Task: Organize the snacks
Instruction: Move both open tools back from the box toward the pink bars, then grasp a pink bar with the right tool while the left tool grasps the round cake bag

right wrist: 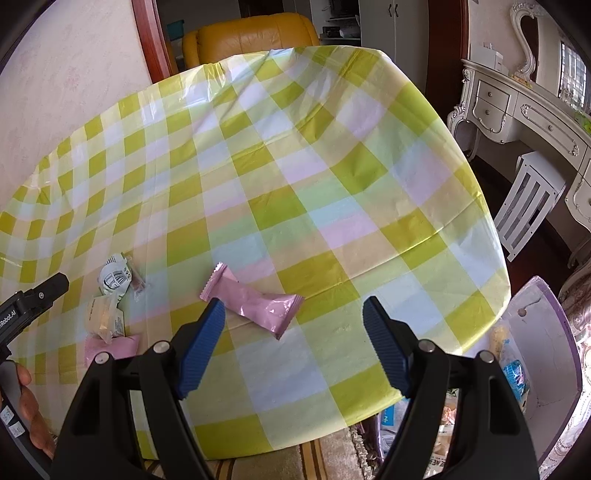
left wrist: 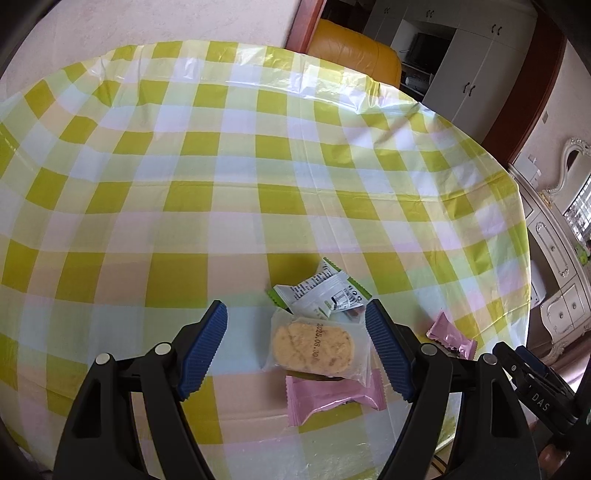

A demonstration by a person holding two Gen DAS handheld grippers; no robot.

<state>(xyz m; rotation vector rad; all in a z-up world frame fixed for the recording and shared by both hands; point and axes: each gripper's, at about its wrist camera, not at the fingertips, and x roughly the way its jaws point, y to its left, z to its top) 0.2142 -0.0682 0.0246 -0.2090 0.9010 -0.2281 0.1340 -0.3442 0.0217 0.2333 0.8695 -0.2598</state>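
Note:
In the left wrist view, my left gripper (left wrist: 295, 347) is open and empty, its jaws wide on either side of a clear-wrapped round biscuit (left wrist: 312, 347). The biscuit lies on a pink packet (left wrist: 328, 400). A white and green packet (left wrist: 325, 291) lies just beyond, and another pink packet (left wrist: 450, 338) to the right. In the right wrist view, my right gripper (right wrist: 293, 345) is open and empty, just short of a long pink packet (right wrist: 255, 299) on the table. The biscuit (right wrist: 103, 319), white packet (right wrist: 115, 277) and left gripper body (right wrist: 33, 299) show at the left.
The table wears a yellow-green checked plastic cloth (left wrist: 221, 166). A clear bin with snack packs (right wrist: 517, 387) stands on the floor off the table's right edge. A yellow armchair (right wrist: 251, 35) stands behind the table, and a white dresser (right wrist: 517, 110) at the right.

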